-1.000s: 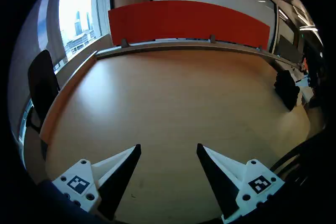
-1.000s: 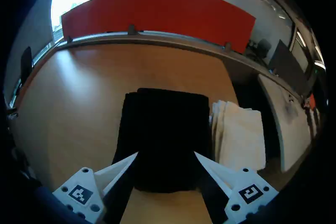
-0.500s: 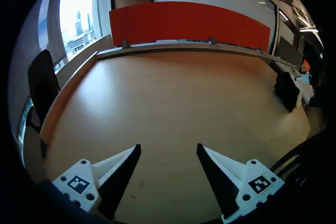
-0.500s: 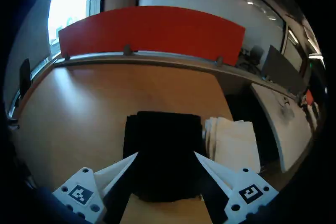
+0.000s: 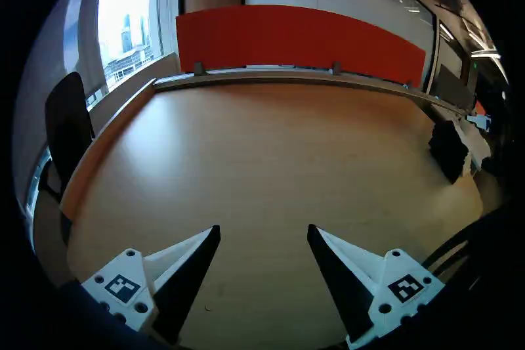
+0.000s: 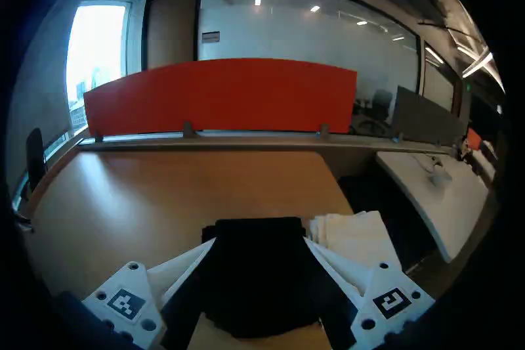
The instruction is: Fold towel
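Observation:
A folded black towel (image 6: 259, 278) lies on the wooden table (image 6: 164, 192) in the right gripper view, directly under and ahead of my right gripper (image 6: 259, 241). That gripper is open, one finger over each side of the towel, and neither visibly presses on it. In the left gripper view the black towel (image 5: 449, 150) shows as a dark heap at the table's far right edge. My left gripper (image 5: 262, 228) is open over bare tabletop with nothing between its fingers.
A stack of folded white towels (image 6: 348, 238) lies just right of the black one, near the table's right edge. A red divider panel (image 5: 302, 35) runs along the far edge. A black chair (image 5: 65, 130) stands at the left, and a white desk (image 6: 433, 199) beyond the gap at the right.
The right gripper's view has tipped upward and drawn back, so the black towel now sits lower in frame and more of the room shows. The left gripper has hardly moved.

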Demonstrator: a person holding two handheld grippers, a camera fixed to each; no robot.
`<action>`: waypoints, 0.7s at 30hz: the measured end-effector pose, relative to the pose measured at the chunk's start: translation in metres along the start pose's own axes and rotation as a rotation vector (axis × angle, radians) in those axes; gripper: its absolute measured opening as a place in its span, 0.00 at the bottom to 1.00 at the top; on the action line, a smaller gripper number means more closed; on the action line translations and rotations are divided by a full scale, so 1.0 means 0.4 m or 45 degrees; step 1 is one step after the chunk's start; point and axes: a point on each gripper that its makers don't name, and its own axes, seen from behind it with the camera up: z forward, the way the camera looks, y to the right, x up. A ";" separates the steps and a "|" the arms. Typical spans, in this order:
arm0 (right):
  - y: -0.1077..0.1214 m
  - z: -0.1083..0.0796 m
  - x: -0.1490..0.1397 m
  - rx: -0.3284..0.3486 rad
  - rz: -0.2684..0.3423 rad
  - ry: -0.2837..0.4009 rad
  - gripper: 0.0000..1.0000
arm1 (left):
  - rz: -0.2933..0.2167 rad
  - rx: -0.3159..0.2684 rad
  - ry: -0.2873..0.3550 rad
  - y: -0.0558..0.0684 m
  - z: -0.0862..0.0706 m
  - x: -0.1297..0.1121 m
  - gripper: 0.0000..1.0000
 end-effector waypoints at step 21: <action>-0.001 -0.055 0.192 -0.108 0.095 0.405 0.89 | -0.018 0.000 0.018 0.002 0.007 0.012 0.99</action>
